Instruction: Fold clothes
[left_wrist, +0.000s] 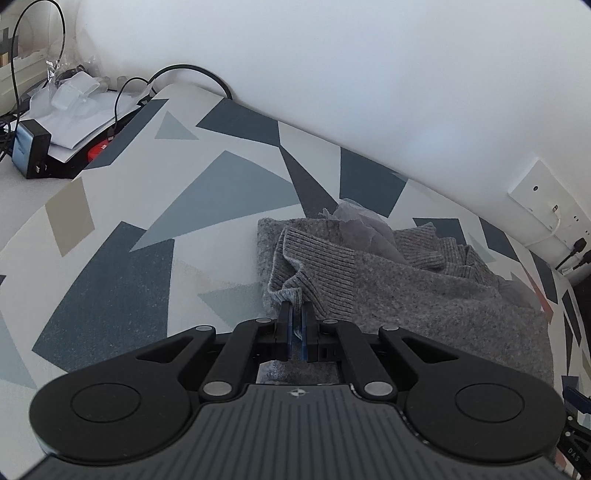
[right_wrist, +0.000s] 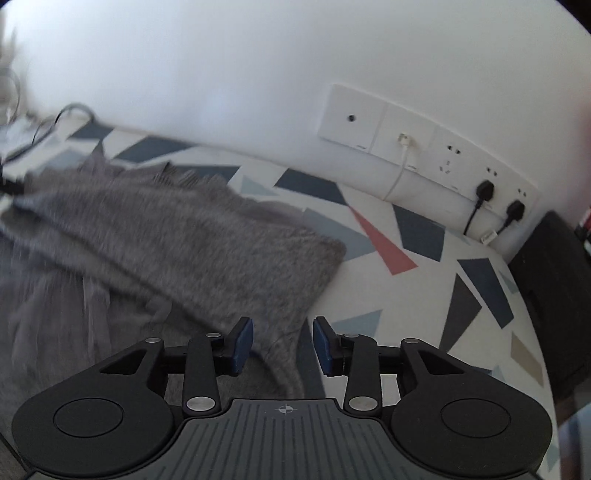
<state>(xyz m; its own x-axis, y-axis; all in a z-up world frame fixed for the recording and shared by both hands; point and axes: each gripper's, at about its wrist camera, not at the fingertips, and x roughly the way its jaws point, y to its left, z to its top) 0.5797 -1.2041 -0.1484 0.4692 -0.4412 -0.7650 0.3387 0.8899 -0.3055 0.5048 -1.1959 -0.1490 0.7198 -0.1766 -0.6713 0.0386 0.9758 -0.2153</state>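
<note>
Left gripper closed, right gripper parted

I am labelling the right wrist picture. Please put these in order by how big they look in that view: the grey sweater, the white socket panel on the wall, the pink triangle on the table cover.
1. grey sweater, by far the largest, though it also lies nearest the camera.
2. white socket panel.
3. pink triangle, the smallest.

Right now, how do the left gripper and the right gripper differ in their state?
The left gripper has its jaws shut on a ribbed edge of the grey sweater; the right gripper has its jaws apart, its pads pressing nothing. The left gripper holds cloth at its tips; the right gripper only has the sweater's edge lying loose below its gap. Both have blue pads and point down at the patterned tabletop.
</note>
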